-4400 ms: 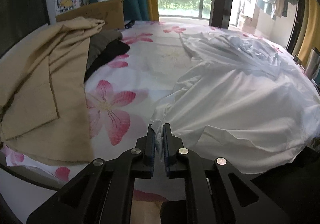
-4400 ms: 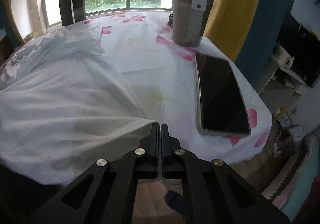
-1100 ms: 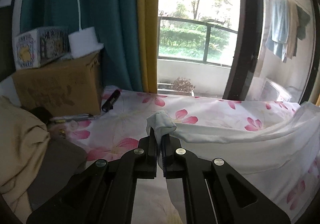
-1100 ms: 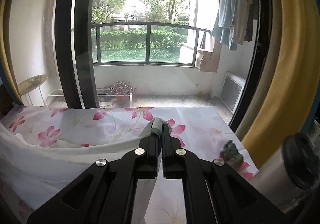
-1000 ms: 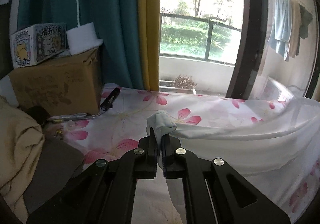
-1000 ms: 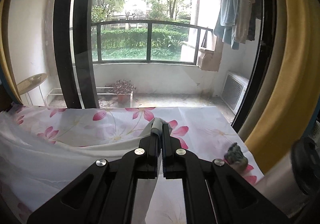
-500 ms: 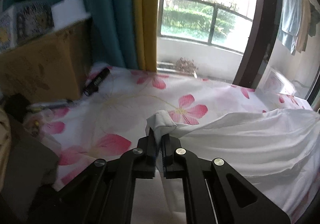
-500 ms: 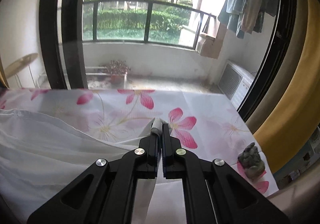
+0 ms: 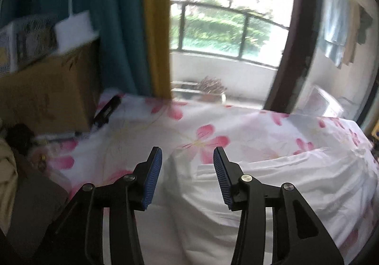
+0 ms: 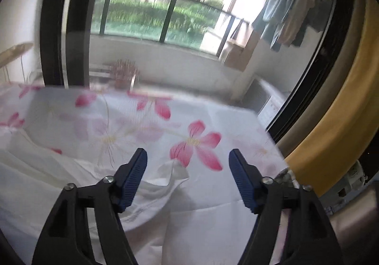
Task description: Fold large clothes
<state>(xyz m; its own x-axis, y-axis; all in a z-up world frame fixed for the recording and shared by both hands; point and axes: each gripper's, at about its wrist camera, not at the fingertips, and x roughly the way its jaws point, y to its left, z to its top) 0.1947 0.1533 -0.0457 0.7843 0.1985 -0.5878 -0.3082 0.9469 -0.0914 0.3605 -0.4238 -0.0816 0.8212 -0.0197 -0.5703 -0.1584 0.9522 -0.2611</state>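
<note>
Left wrist view: left gripper (image 9: 187, 157) jaws just opened wide over the loose white cotton garment (image 9: 272, 189); right gripper (image 10: 188, 158) likewise, gripping nothing.

Each claw, left (image 9: 187, 158) and right (image 10: 188, 159), is a matte black plastic fork with ribbed blue pads (image 9: 151, 177) and round silver screws (image 10: 106, 179) at its joints.

Cardboard box (image 9: 47, 94) beside teal curtain (image 9: 111, 16).
</note>
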